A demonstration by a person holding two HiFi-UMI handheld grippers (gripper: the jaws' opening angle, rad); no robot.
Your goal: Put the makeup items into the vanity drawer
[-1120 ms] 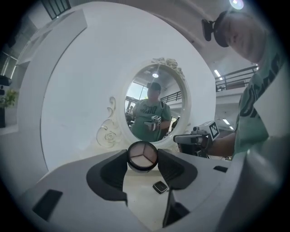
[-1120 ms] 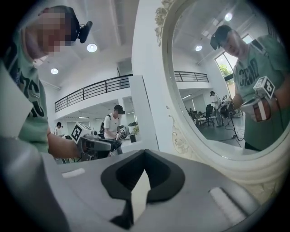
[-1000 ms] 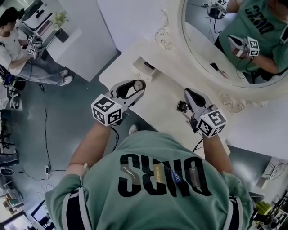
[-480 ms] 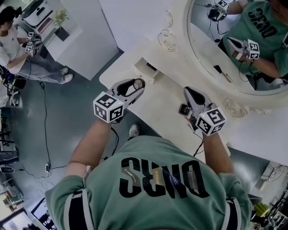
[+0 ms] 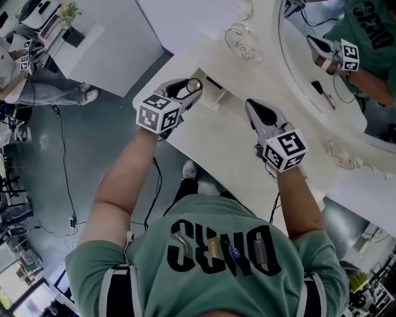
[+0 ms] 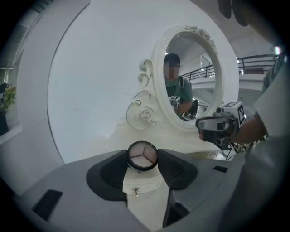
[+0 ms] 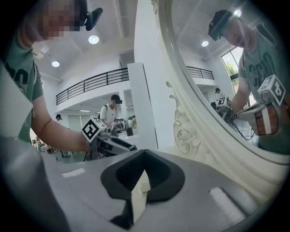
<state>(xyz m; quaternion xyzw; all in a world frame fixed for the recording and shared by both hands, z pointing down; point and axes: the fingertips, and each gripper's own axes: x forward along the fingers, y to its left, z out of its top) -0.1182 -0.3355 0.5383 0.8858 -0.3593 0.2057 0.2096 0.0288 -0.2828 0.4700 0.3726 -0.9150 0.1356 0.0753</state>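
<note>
A round three-shade compact (image 6: 142,155) is clamped in the left gripper (image 6: 142,159), just over the small vanity drawer (image 6: 140,183) at the far left. The right gripper (image 7: 144,157) is closed on nothing. Lowering the compact into the drawer and releasing it are judged to be called for next.

Ornate white-framed mirror (image 5: 303,68) stood far right. Far left: seated person (image 5: 46,93) beside a white desk (image 5: 86,46) with a plant (image 5: 68,12). Cable (image 5: 64,167) trailed across grey floor (image 5: 31,186).

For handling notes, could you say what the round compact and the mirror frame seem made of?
The round compact looks like hard plastic: glossy black rim, three matte powder pans. The mirror frame: cream painted wood or resin, unclear which, carved scrolls.
</note>
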